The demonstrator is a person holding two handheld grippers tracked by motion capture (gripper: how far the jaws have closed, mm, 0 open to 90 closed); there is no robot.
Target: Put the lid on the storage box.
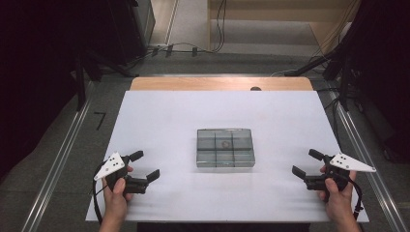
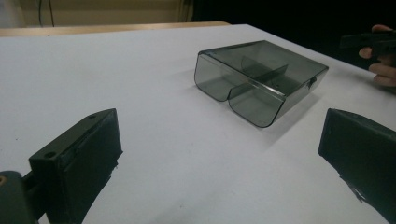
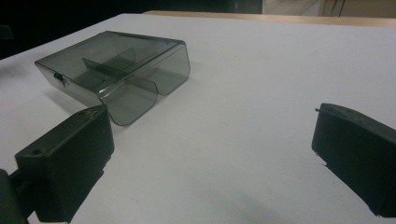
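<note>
Both my grippers, left gripper (image 1: 144,166) and right gripper (image 1: 303,162), gape empty; the smoky compartment box (image 1: 225,147) looks light, rigid, slippery; I'd pinch a side wall.

Surface (image 1: 159,125): plain white top, light wood strip (image 1: 193,83) seen along far edge. Box (image 1: 225,147): smoky grey, see-through, dividers the same tint, no pattern. Left tool (image 1: 144,166) and right tool (image 1: 304,163): black jaws, each topped by a pale grey three-cornered plate dotted with small dark marks. Floor (image 1: 63,145): grey.
</note>
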